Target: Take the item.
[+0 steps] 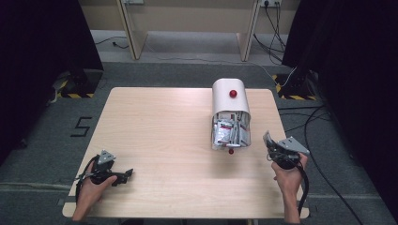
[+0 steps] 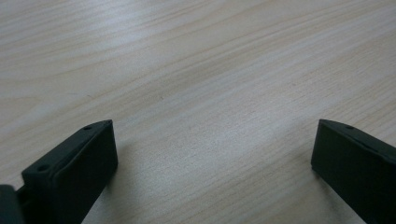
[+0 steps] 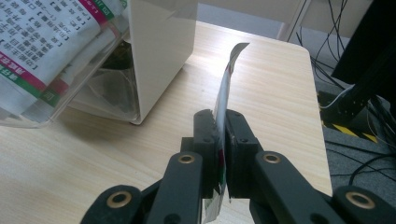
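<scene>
Packets [image 1: 228, 132] fill one dispenser [image 1: 230, 101]; one packet [image 3: 225, 93] gripped.

White dispenser [image 1: 229, 101] (red knob [image 1: 233, 93]), black claws, pale wood-grain table [image 1: 159, 136].

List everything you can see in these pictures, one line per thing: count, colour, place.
table: one, light wood, centre.
box: one, white with red knob, table's far right, lying open toward the person.
packets: several, white with red print, inside box.
packet: one, white, clamped in right tongs.
cables: several, black, floor at right.
left tongs: black, open, low over table's near left.
right tongs: black, shut, right of box.
</scene>
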Motion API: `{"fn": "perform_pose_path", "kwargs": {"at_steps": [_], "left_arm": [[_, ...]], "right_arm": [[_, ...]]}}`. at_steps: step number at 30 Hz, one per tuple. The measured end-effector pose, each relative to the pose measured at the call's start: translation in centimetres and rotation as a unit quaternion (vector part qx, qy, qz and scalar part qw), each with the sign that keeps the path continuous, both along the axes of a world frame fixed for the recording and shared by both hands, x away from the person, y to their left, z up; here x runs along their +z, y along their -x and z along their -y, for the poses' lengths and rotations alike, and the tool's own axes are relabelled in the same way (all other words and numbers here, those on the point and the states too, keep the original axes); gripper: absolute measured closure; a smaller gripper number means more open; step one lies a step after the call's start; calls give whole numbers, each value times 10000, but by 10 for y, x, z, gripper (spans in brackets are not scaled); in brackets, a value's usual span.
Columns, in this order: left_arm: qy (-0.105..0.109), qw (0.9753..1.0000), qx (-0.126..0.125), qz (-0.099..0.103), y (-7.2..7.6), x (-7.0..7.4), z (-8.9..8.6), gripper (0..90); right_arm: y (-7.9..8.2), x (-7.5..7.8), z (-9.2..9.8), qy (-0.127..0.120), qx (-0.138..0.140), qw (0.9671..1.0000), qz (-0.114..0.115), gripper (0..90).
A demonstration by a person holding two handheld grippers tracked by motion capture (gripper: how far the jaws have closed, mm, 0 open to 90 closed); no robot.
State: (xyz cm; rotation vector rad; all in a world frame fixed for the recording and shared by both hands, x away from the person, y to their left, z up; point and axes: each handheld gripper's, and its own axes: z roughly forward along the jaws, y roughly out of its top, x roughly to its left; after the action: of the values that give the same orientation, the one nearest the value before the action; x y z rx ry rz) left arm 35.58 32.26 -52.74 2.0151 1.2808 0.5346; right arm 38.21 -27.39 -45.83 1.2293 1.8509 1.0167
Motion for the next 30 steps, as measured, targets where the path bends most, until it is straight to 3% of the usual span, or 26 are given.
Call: {"fn": "perform_pose_path", "kwargs": {"at_steps": [8, 16, 30], "left_arm": [[0, 10000, 2, 1, 0, 0, 0, 0], [-1, 10000, -1, 0, 0, 0, 0, 0], [0, 10000, -3, 1, 0, 0, 0, 0]], "right_arm": [[-2, -5, -4, 11, 63, 9999, -95, 852], [-8, -21, -12, -129, 246, 9989, -375, 852], [-16, -38, -18, -63, 310, 9977, -599, 851]]}}
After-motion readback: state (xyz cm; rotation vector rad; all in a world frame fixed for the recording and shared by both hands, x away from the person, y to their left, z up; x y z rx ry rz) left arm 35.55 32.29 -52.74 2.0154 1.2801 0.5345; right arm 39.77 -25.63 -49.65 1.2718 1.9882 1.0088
